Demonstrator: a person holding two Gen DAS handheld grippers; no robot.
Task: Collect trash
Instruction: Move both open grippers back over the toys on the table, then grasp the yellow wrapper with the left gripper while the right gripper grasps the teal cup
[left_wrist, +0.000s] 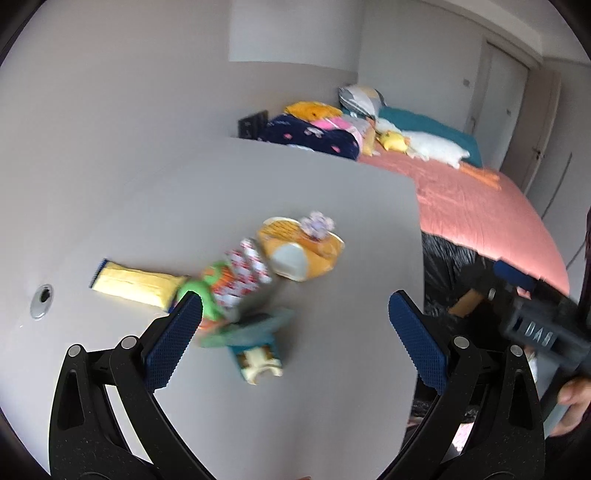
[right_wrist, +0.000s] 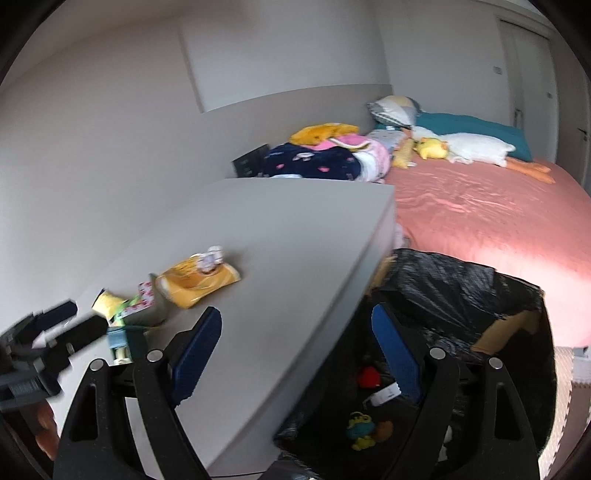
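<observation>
Several pieces of trash lie in a row on the grey table (left_wrist: 332, 177): a yellow wrapper (left_wrist: 133, 284), a green and orange packet (left_wrist: 207, 295), a red-and-white patterned packet (left_wrist: 245, 275), an orange packet (left_wrist: 303, 251) with a crumpled scrap of paper (left_wrist: 317, 225) on it, and a teal carton (left_wrist: 255, 339). My left gripper (left_wrist: 295, 299) hangs open above the carton, pads clear of it. My right gripper (right_wrist: 295, 314) is open and empty over the table's corner, beside the bin lined with a black bag (right_wrist: 443, 288).
The bin holds a red item (right_wrist: 369, 376) and a yellow-green wrapper (right_wrist: 360, 430). A bed with a pink cover (right_wrist: 480, 221), pillows and soft toys stands behind the table. A round cable hole (left_wrist: 42, 299) is in the table's left part. Walls close off the back.
</observation>
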